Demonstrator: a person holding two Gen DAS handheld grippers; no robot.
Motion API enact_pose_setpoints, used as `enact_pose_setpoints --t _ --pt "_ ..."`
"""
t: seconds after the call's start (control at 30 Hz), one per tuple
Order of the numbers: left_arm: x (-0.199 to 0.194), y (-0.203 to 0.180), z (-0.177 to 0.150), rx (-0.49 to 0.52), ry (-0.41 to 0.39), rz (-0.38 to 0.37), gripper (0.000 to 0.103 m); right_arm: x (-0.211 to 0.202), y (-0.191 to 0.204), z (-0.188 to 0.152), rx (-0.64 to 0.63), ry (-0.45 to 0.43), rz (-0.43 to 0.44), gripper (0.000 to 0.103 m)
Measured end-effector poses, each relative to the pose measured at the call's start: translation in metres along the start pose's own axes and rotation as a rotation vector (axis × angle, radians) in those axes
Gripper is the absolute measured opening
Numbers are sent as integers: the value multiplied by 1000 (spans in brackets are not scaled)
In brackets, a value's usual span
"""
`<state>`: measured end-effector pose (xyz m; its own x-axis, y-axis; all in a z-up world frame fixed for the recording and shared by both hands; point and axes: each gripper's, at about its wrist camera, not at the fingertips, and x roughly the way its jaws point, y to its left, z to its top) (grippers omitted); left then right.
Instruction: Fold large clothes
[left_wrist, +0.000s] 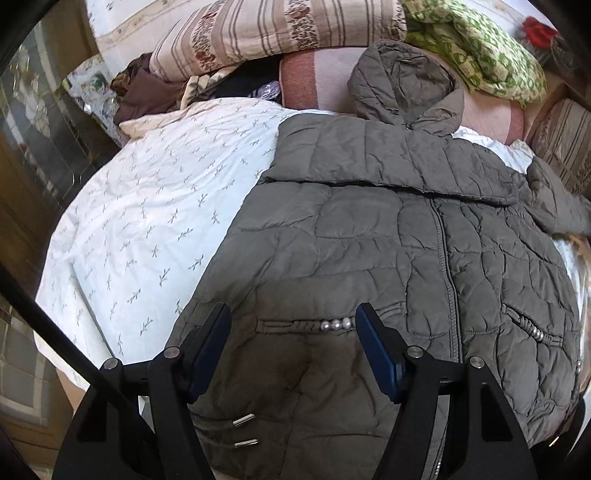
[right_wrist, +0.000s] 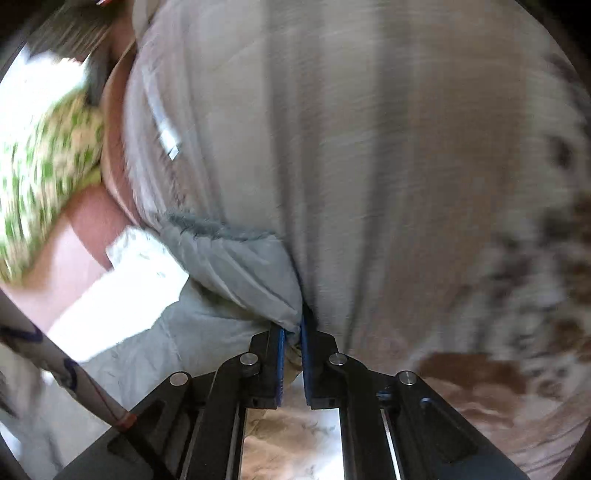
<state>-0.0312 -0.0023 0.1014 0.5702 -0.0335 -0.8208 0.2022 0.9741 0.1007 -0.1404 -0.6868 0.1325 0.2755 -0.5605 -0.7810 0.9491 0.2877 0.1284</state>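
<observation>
The grey quilted hooded jacket (left_wrist: 388, 236) lies zipper-up on the bed directly beneath the left gripper's (left_wrist: 293, 341) open jaws, its length running ahead, while the right gripper's (right_wrist: 293, 338) jaws pinch its sleeve fabric.

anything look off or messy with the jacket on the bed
A dark, stain-like patch sits on the grey quilted jacket near the hem, between the open left hand-held gripper fingers; it may be shadow. One sleeve lies bunched to the side.
</observation>
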Motion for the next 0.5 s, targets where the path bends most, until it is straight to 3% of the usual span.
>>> enact_pose_setpoints --t 0.1,0.17,0.33,0.5 --pt "-4 11 -4 -20 -14 -10 69 -24 19 -3 -65 -36 -49 5" --pt "-8 22 -8 -36 -29 -21 69 -40 34 -6 -89 -52 -29 5" --pt "-20 42 -17 -62 -78 -32 69 -106 98 -15 -181 -76 131 6" --pt "-32 61 -25 -66 -136 9 69 -176 182 -54 -303 -74 319 6"
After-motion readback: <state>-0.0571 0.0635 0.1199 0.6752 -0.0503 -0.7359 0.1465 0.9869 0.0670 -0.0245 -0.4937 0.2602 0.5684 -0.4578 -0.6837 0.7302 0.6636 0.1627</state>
